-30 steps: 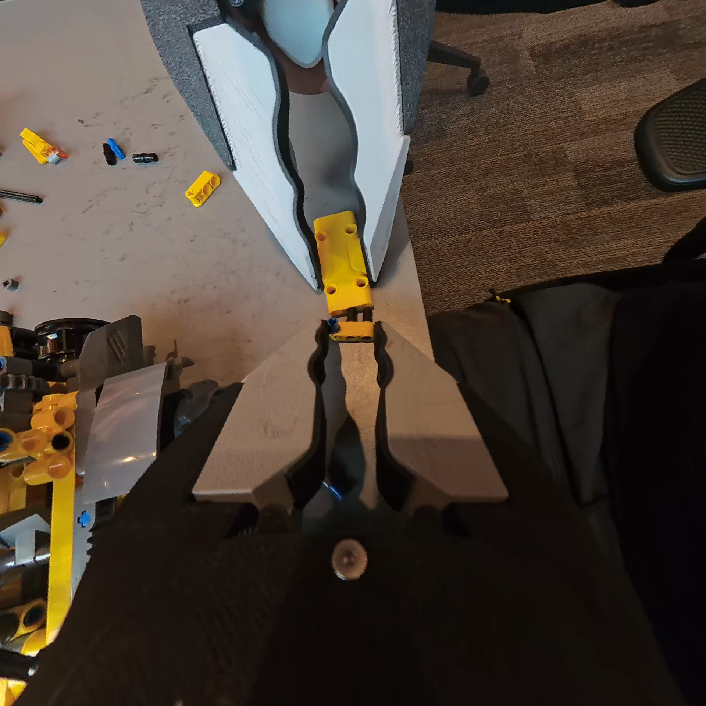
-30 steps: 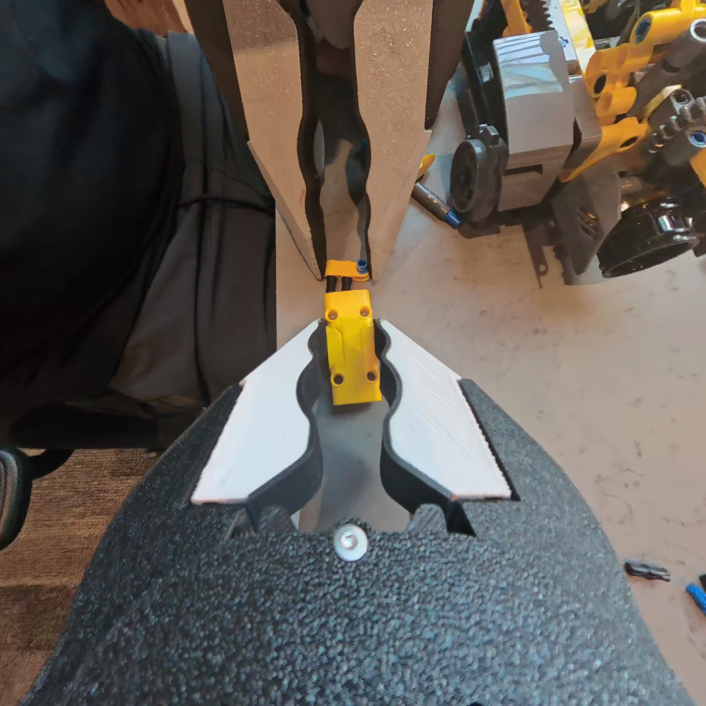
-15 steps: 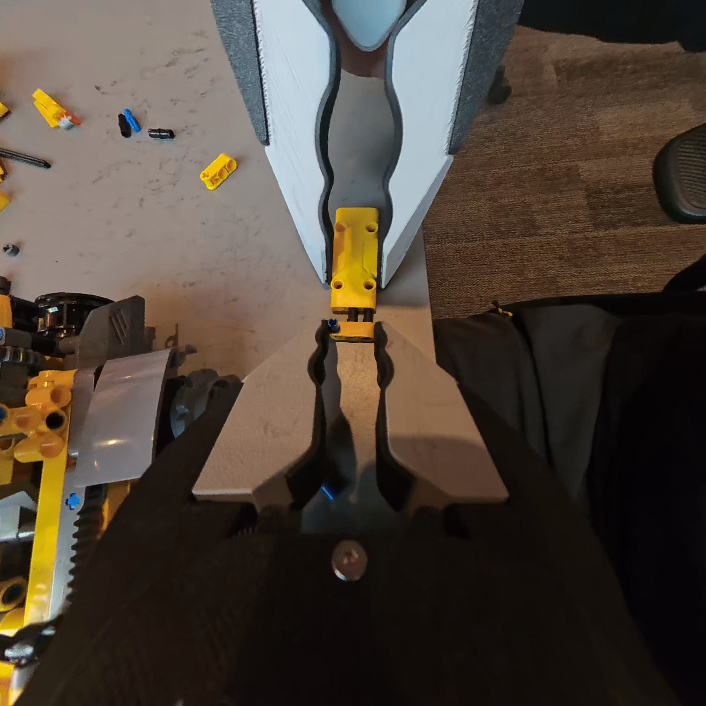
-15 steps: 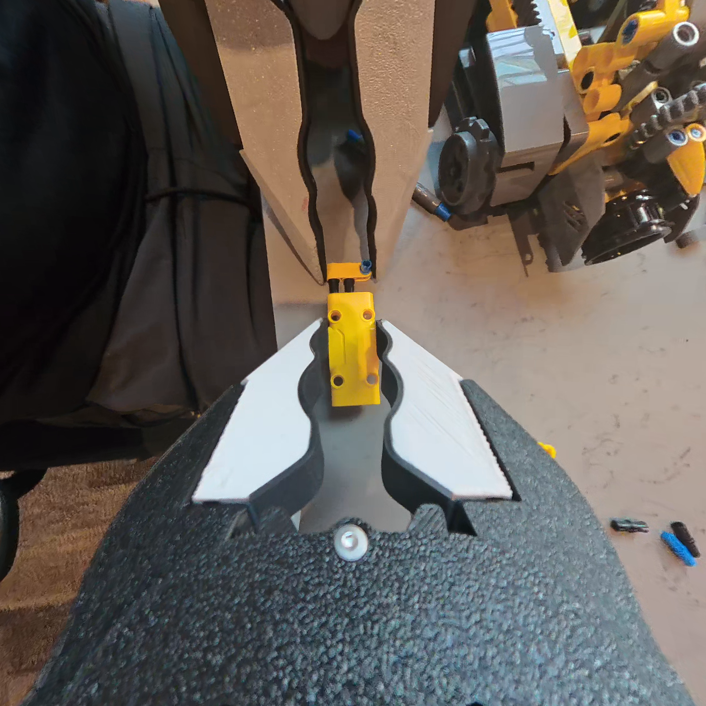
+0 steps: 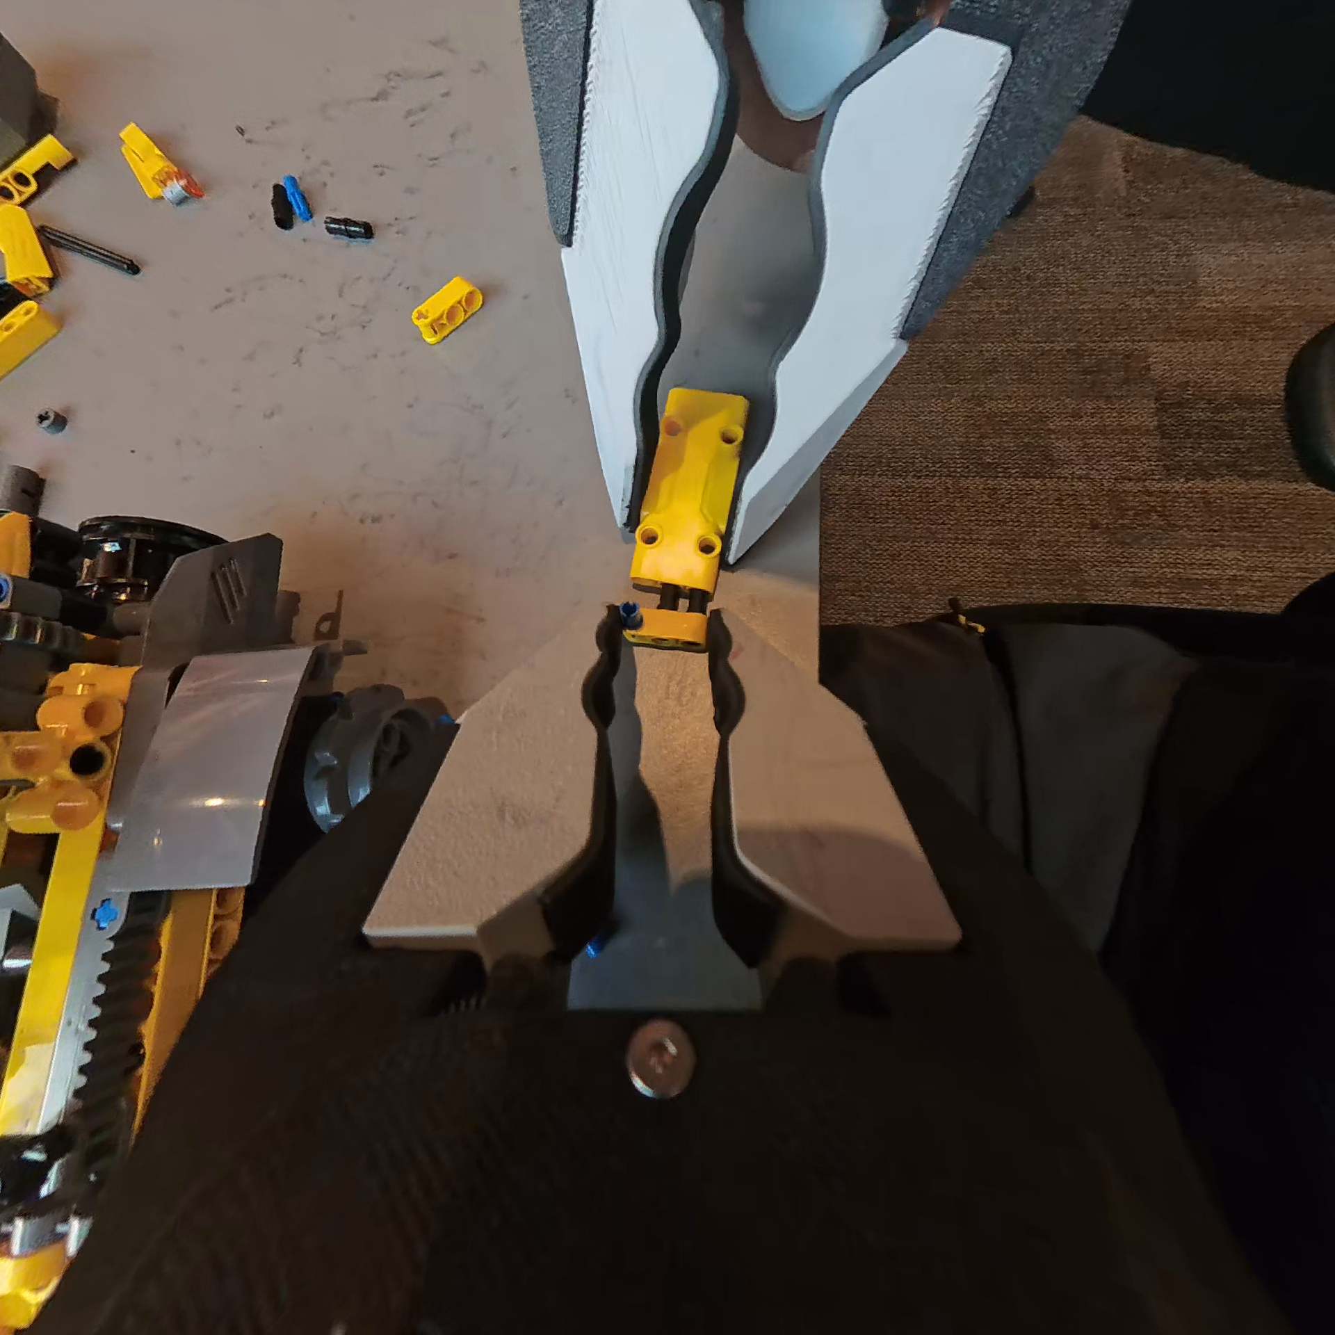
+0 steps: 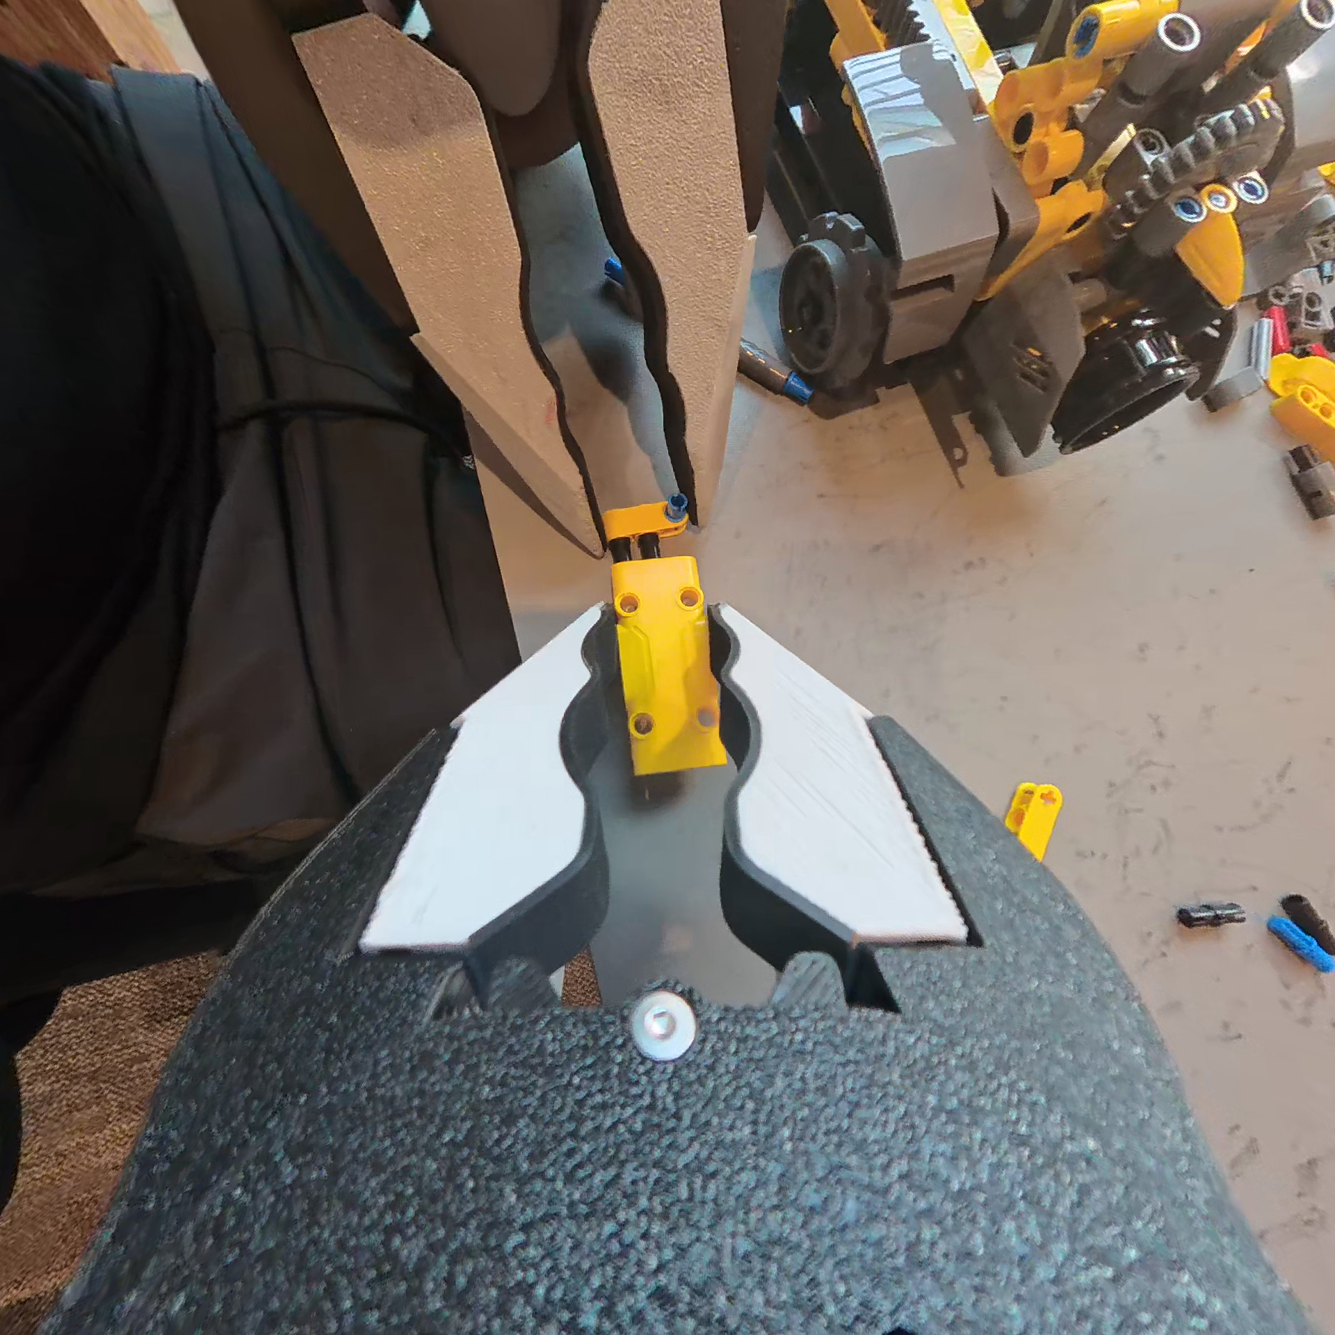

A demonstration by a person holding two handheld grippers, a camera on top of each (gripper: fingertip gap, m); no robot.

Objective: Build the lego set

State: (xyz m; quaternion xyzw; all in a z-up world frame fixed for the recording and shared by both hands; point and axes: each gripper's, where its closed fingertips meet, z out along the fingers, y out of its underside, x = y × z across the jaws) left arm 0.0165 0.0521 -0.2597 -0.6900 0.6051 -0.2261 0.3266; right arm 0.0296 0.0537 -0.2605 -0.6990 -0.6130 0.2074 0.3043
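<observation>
My left gripper (image 5: 665, 627) is shut on a small yellow beam (image 5: 666, 627) with a blue pin at its left end. Two black pins join that beam to a yellow panel block (image 5: 692, 491), which my right gripper (image 6: 659, 620) is shut on. The two grippers face each other tip to tip above the table's edge. In the right wrist view the panel block (image 6: 668, 679) sits between my white fingers (image 6: 809, 780), and the small beam (image 6: 639, 521) is pinched at the tips of the left gripper (image 6: 645, 526).
A large yellow, grey and black brick vehicle model (image 6: 1026, 217) stands on the beige table (image 5: 325, 448), also in the left wrist view (image 5: 144, 758). Loose yellow, black and blue pieces (image 5: 446, 310) lie scattered. Brown carpet (image 5: 1083, 433) and a dark bag (image 6: 253, 506) lie beyond the table edge. The grippers are tip to tip, or close to it.
Both grippers keep their hold on the joined pieces. The right gripper has tilted a little, and the pair has shifted slightly over the table.
</observation>
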